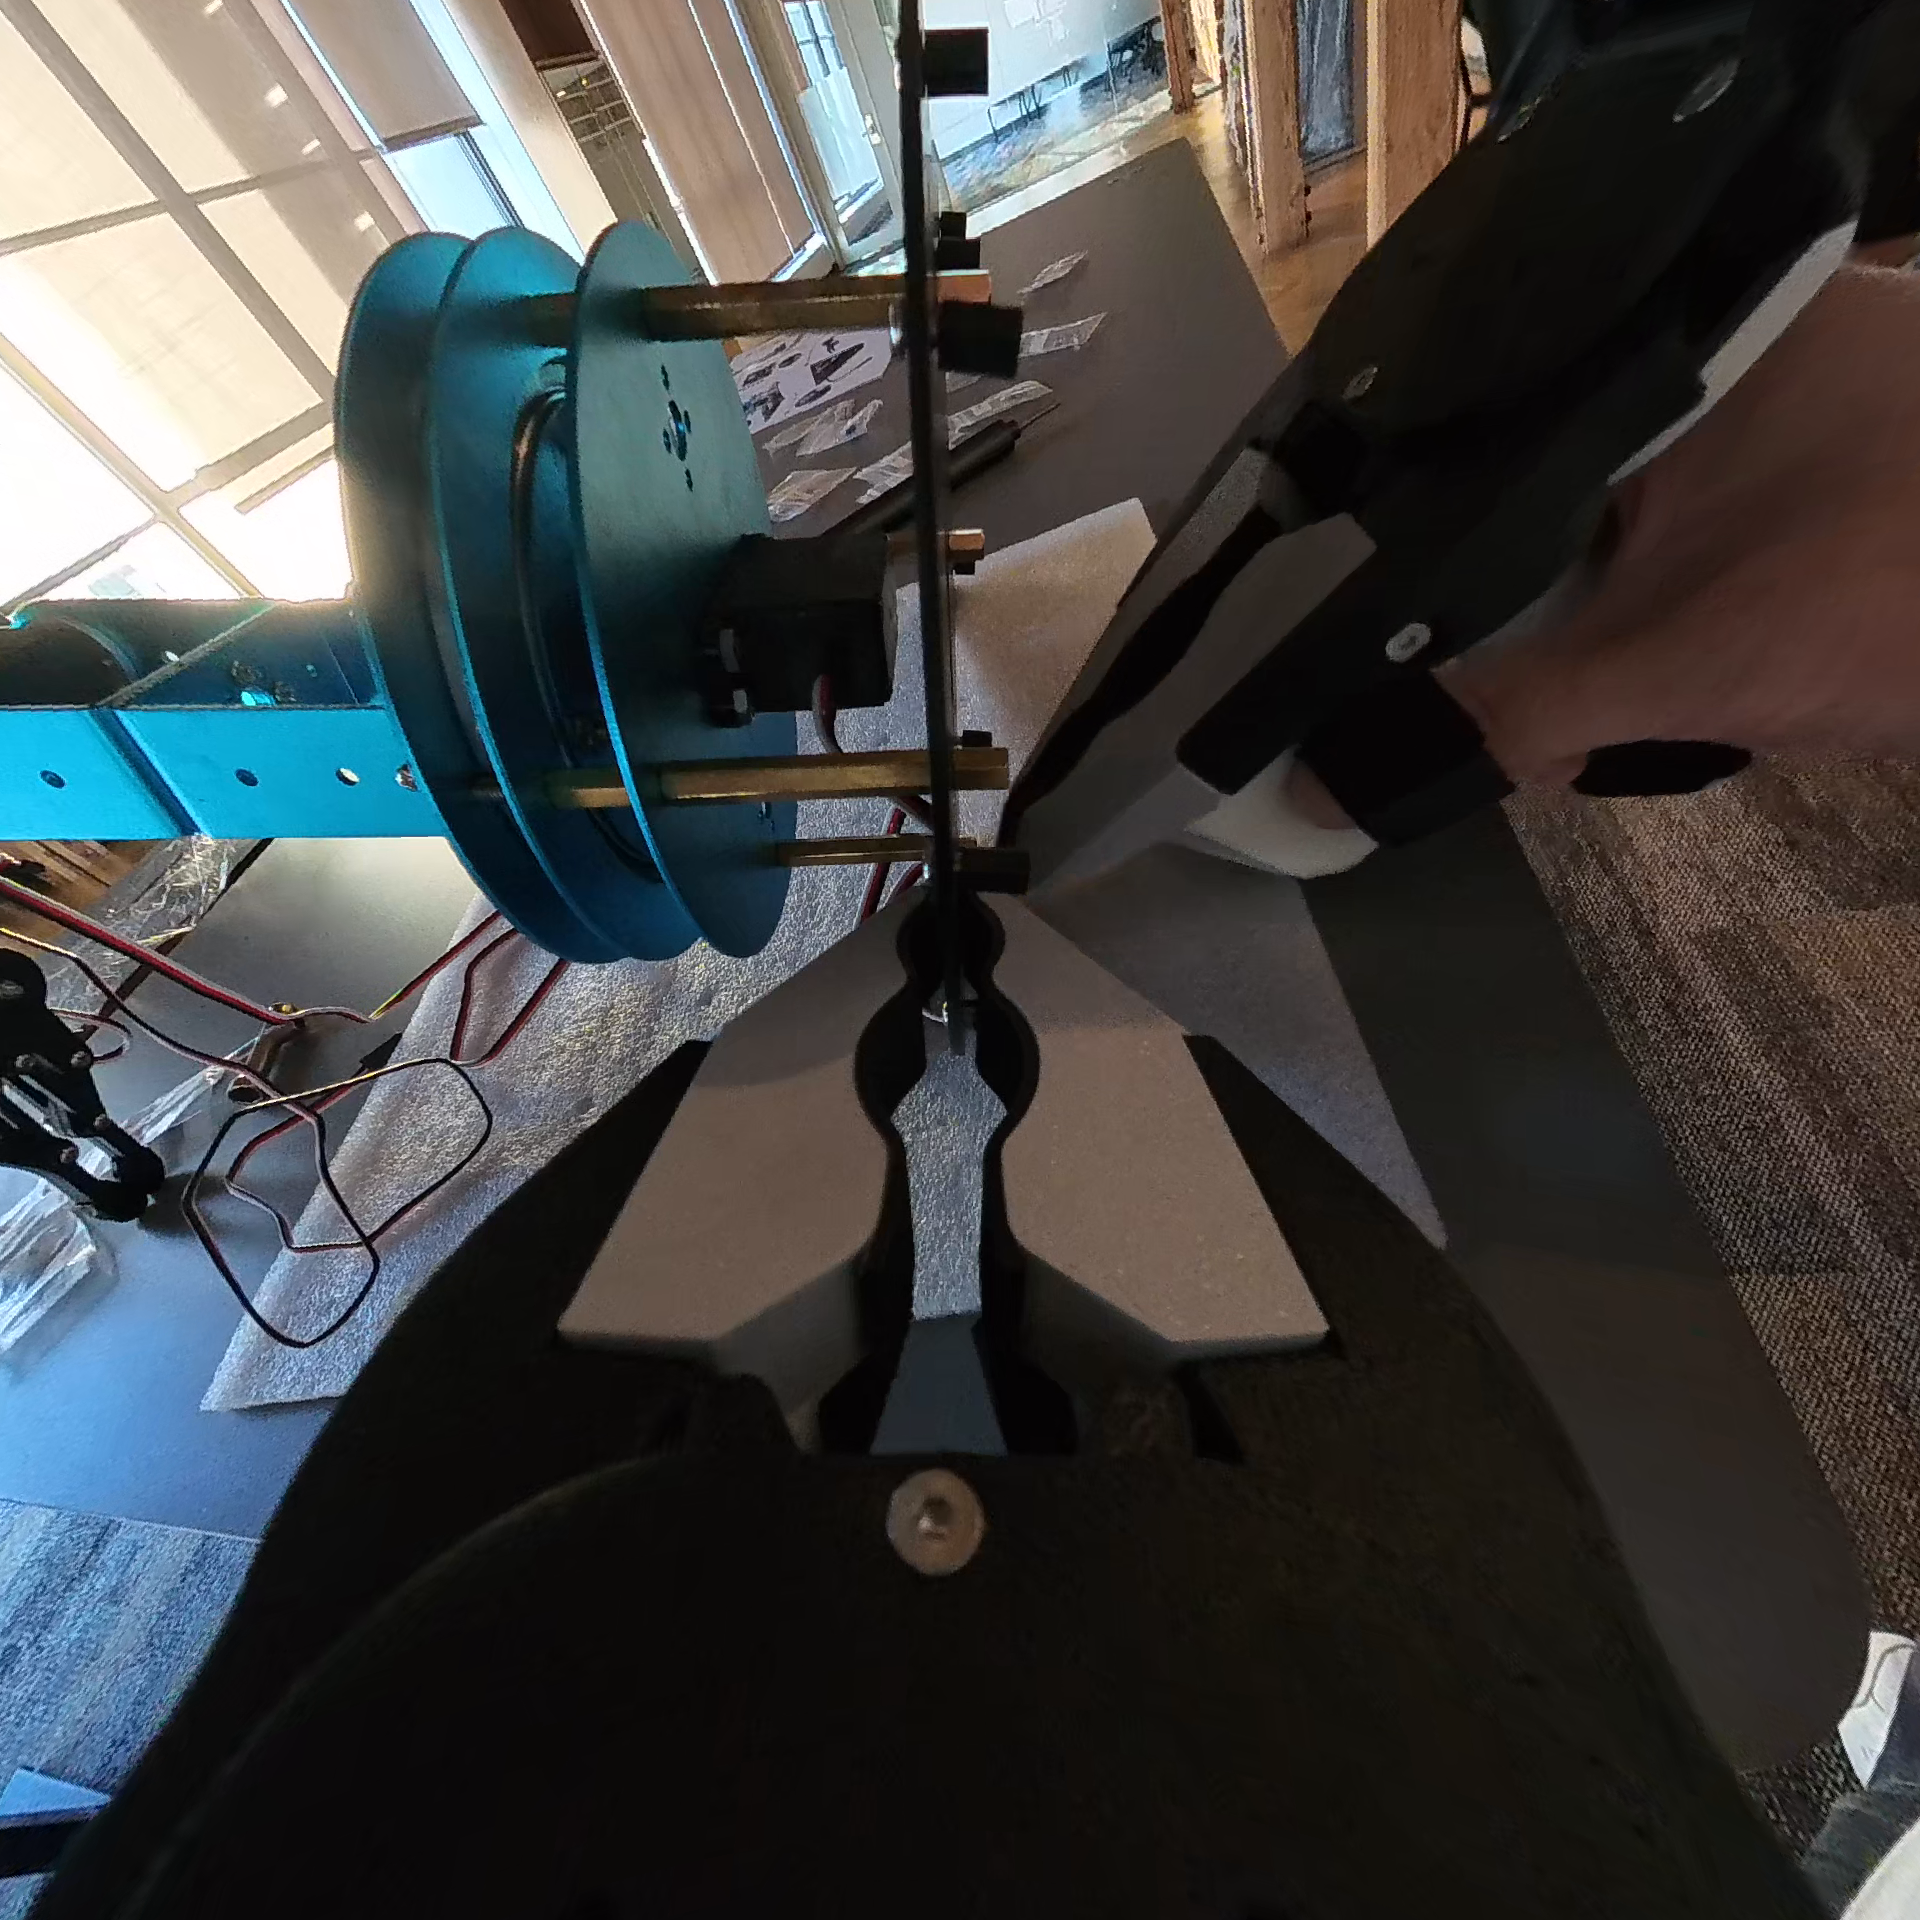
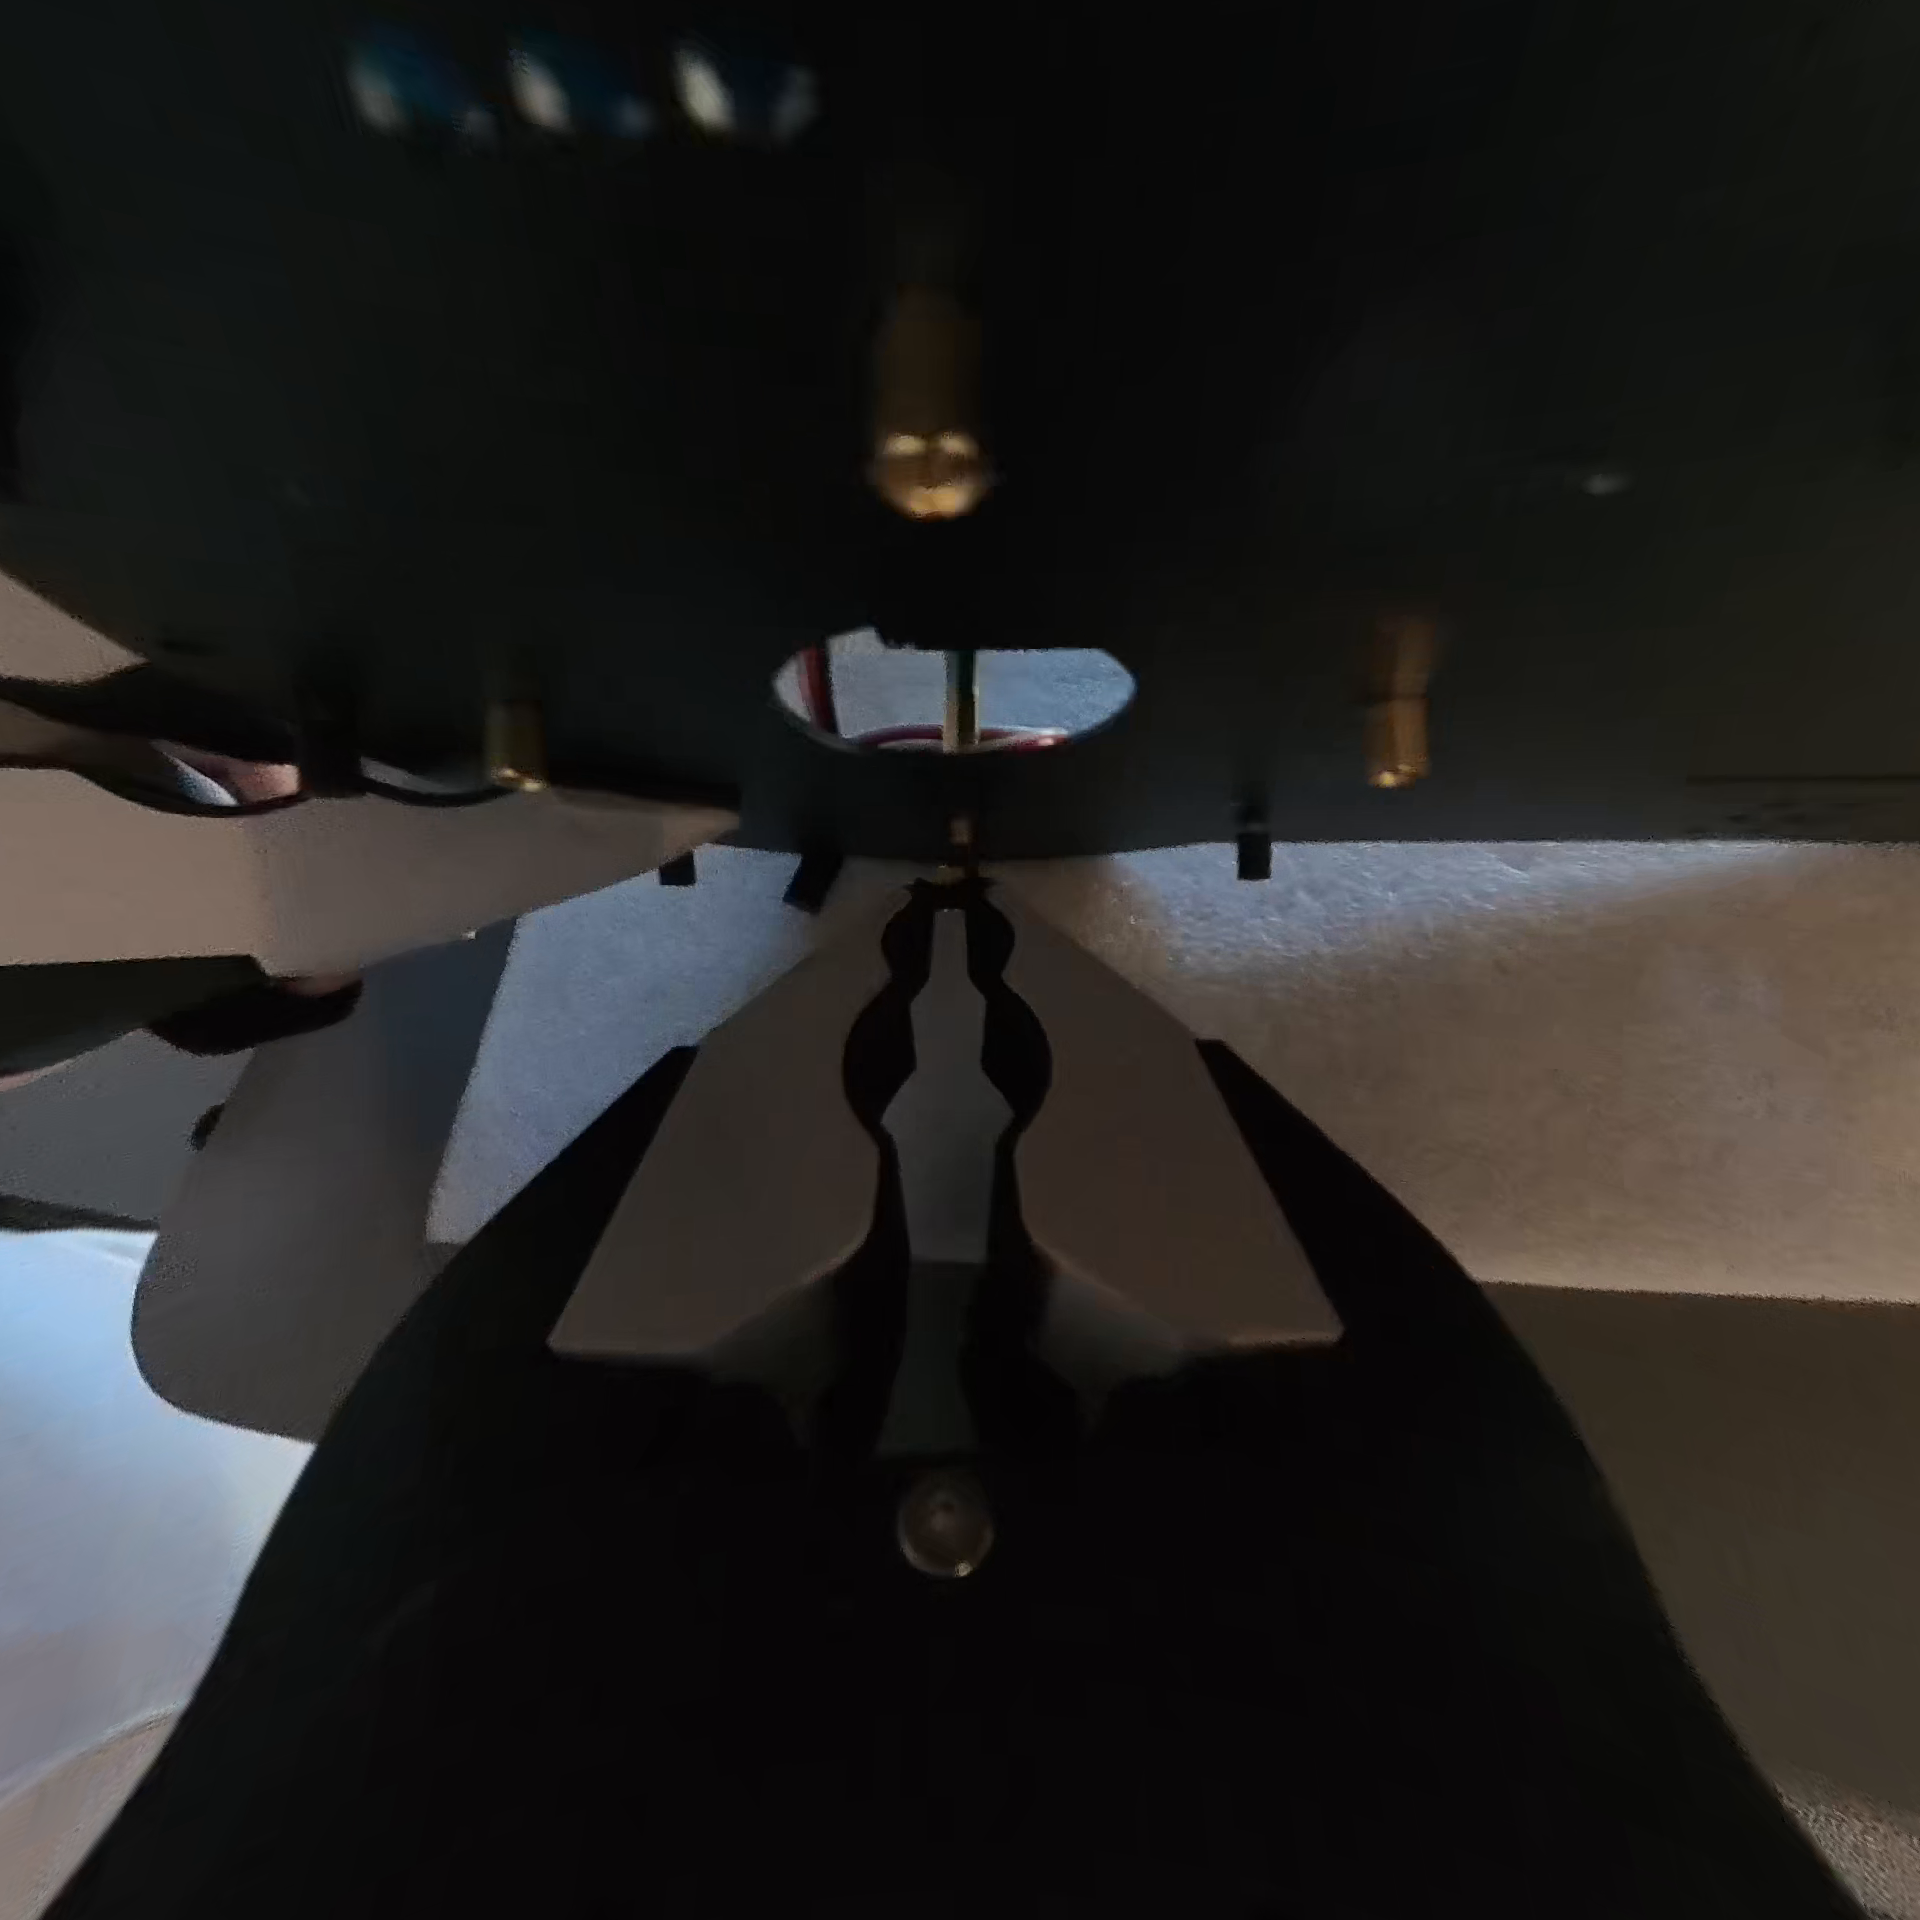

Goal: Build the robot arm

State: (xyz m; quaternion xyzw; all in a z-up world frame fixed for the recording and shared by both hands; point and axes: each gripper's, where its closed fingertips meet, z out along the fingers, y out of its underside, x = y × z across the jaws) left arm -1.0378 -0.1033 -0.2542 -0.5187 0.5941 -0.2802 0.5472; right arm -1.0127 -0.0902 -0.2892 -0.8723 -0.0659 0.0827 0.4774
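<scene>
1. The thing in your grippers is a blue and black robot-arm base: a thin black plate (image 1: 928,582) seen edge-on, joined by brass standoffs (image 1: 831,774) to stacked blue discs (image 1: 665,582), with a black servo (image 1: 805,629) between them and a blue arm beam (image 1: 208,758) running off to the left. It is tipped on its side above the white foam sheet (image 1: 1060,582) on the dark table (image 1: 1174,260).

2. Judge it stiff and fairly heavy for its grip points, with the beam's weight well off to one side. The plate edge is thin and smooth, so it may pivot or slip; the red and black servo wires (image 1: 343,1081) hang loose and could snag.

3. Your left gripper (image 1: 951,987) is nearly closed, its fingers pinching the lower edge of the plate.

4. Your right gripper (image 2: 951,899) is narrowed down on a small brass-and-black fastener (image 2: 961,847) at the plate's rim, below an oval cutout (image 2: 951,691). The fingertips (image 2: 914,925) look to be in contact, though the view is dark.

5. In the left view the right gripper comes in from the upper right, held by a hand (image 1: 1714,582), its tip against a black nut (image 1: 997,868) on the plate.
</scene>
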